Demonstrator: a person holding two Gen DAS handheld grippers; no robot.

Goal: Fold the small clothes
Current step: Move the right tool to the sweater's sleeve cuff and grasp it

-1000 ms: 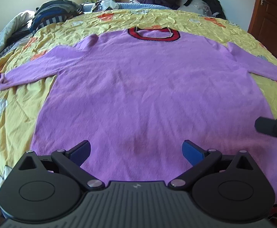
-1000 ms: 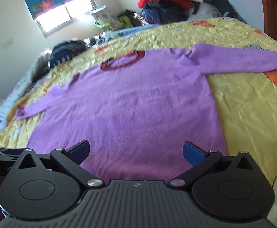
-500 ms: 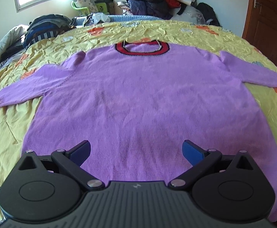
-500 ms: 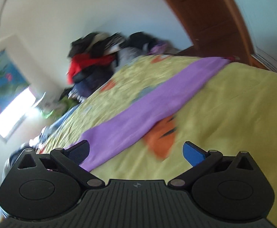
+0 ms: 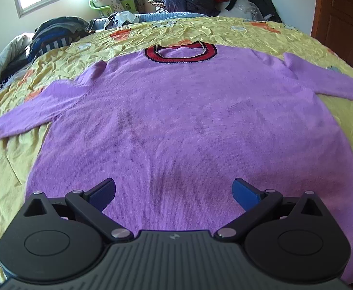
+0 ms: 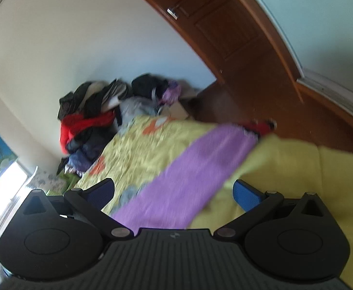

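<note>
Your right gripper [image 6: 174,191], wide open and empty, points along the sweater [image 5: 188,120] sleeve [image 6: 188,174] towards its cuff.

Under my left gripper [image 5: 174,192] of matt black plastic lies a fuzzy purple knitted sweater [image 5: 188,125] with a ribbed red collar [image 5: 180,53] at twelve o'clock, on a crinkled yellow cotton bedsheet [image 5: 11,149]. At one o'clock from my right gripper [image 6: 174,192] stands a glossy brown wooden door [image 6: 236,38].

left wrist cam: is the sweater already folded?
No. The purple sweater lies flat and fully spread on the yellow bedspread, both sleeves stretched outward, with the open left gripper over its hem.
</note>
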